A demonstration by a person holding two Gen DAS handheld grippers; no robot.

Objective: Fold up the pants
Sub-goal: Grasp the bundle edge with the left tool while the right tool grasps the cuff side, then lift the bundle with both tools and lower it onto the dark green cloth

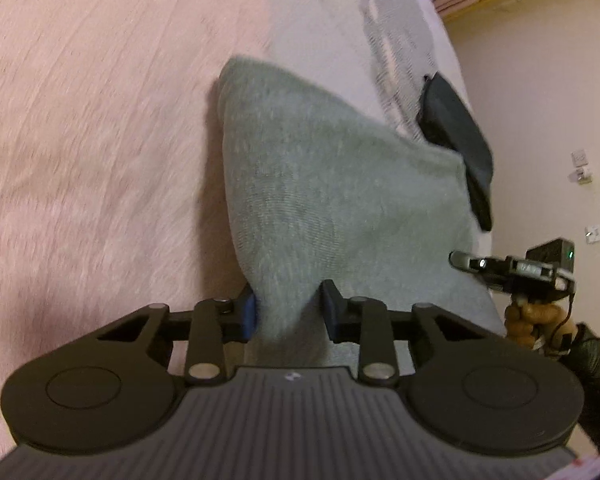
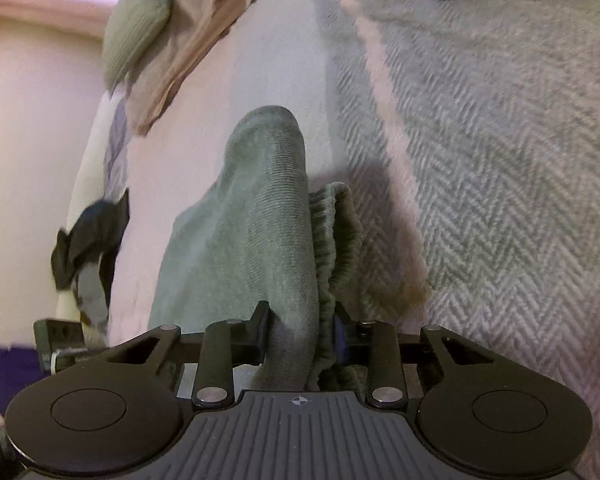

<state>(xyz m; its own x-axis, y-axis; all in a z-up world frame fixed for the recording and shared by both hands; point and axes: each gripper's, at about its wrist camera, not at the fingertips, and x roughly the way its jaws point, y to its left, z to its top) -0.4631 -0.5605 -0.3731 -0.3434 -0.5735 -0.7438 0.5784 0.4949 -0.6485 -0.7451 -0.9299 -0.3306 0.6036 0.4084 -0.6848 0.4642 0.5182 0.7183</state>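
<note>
Two grippers are pinching one pair of grey-green knit pants above a bed.

The left gripper [image 1: 289, 312] is clamping its two fingers on a bunched fold of the grey-green knit pants [image 1: 324, 208], which are hanging raised over the pink bedspread [image 1: 80, 120]. The right gripper [image 2: 300, 334] is squeezing its two fingers on gathered cloth beside the ribbed waistband [image 2: 336, 240]. One grey herringbone blanket [image 2: 500, 180] is lying alongside, one dark folded garment [image 1: 456, 136] is resting at the bed's edge, and one sage cushion [image 2: 140, 20] is sitting on one beige cloth [image 2: 196, 36].
</note>
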